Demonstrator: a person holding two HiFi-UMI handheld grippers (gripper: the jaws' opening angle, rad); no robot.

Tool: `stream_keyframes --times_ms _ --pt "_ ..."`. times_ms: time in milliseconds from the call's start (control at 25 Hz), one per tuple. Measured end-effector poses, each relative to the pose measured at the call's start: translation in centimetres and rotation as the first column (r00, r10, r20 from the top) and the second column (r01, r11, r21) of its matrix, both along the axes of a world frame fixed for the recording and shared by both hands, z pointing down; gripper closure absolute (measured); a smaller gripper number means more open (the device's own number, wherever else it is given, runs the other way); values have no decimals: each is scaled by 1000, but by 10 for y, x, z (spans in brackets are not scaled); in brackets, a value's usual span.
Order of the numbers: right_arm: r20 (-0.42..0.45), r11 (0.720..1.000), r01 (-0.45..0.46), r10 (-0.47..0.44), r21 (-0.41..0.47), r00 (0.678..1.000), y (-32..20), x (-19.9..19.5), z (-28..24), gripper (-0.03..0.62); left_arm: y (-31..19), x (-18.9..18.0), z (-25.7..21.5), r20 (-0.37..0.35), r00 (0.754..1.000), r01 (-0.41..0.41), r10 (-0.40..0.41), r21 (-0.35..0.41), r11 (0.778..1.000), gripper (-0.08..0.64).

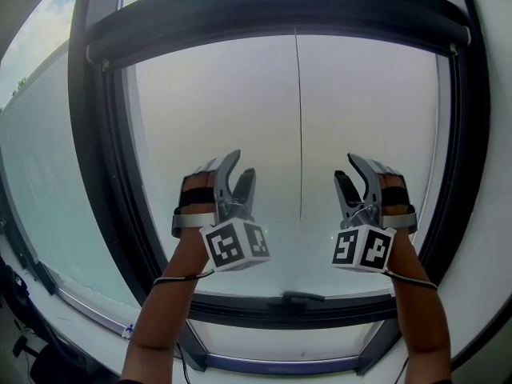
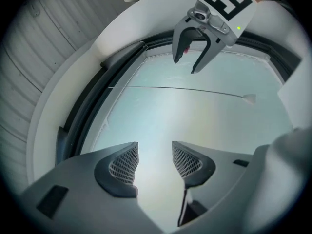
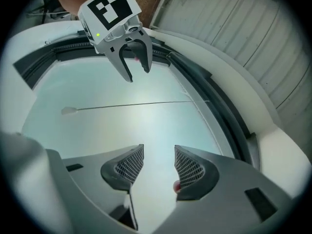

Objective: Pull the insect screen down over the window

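The insect screen is rolled up in its dark cassette bar [image 1: 280,22] across the top of the window. Its thin pull cord [image 1: 298,126] hangs down the middle of the glass and ends between my two grippers. Both grippers are raised in front of the pane, below the bar. My left gripper [image 1: 242,164] is open and empty, left of the cord. My right gripper [image 1: 346,166] is open and empty, right of the cord. In the left gripper view the cord [image 2: 185,89] runs across the glass beyond the jaws [image 2: 155,152]. The right gripper view shows the same cord [image 3: 136,104] past its jaws [image 3: 159,155].
A dark window frame [image 1: 100,182] surrounds the pane, with a white wall reveal [image 1: 488,214] to the right. A small dark handle [image 1: 302,298] sits on the lower frame rail. A second glazed pane [image 1: 40,174] stretches away at the left.
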State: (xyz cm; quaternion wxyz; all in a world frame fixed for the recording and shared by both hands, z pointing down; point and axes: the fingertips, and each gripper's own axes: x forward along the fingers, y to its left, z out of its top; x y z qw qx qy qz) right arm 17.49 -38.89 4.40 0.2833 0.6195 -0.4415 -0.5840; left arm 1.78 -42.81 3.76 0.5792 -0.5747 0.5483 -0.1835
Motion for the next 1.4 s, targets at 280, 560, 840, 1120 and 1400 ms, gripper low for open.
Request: stream_keyframes --times_ms 280,560,840,1120,1400 --pt "-52 992 -52 58 112 997 2 7 -77 414 -5 -5 -80 -24 1000 6 -5 68 998 357" --pt "-192 979 -115 147 169 970 2 -5 -145 396 5 -8 -146 40 993 99 -108 179 979 327" --pt "-234 949 -214 268 232 935 1 5 -200 373 -9 -24 -197 92 956 252 -278 226 941 278" --pt "-199 936 -265 313 233 929 -2 18 -233 356 -22 -27 -224 111 930 311 -350 269 911 272" --pt "-220 924 -311 358 223 907 -12 26 -235 353 -28 -25 -226 111 935 298 -337 268 916 252"
